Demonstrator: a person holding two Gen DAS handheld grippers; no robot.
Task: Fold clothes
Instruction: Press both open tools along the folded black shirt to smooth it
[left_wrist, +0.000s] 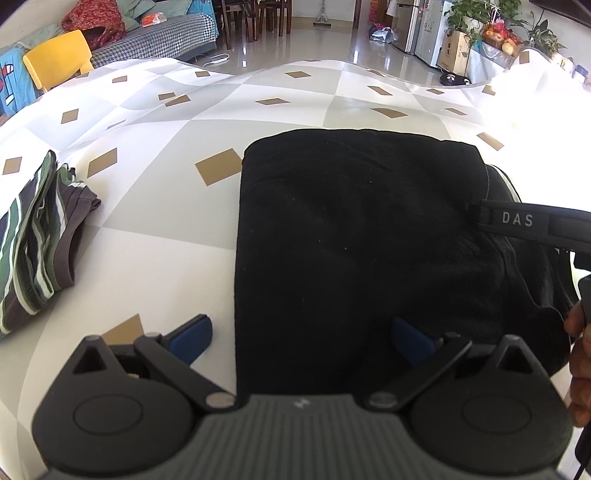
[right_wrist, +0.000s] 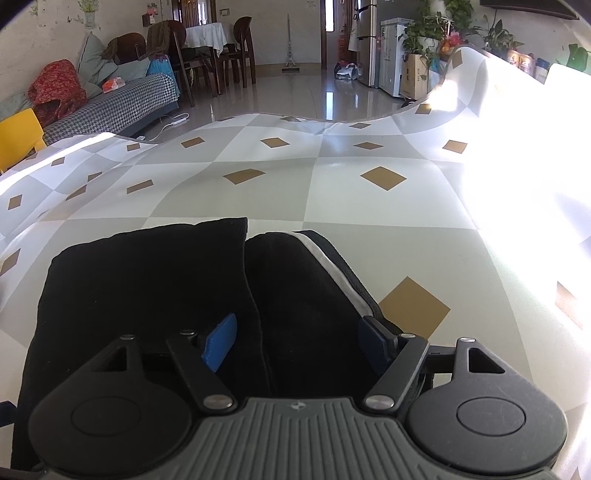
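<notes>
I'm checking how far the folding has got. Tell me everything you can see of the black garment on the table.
The black garment is soft, matte cloth, folded into a thick, roughly rectangular stack lying flat on the checked tablecloth. In the right wrist view a fold line splits it into two parts, and a thin white stripe runs along its right edge. Both grippers, left and right, stand open at its near edge, with one finger of each over the cloth. Whether they touch it is unclear.
</notes>
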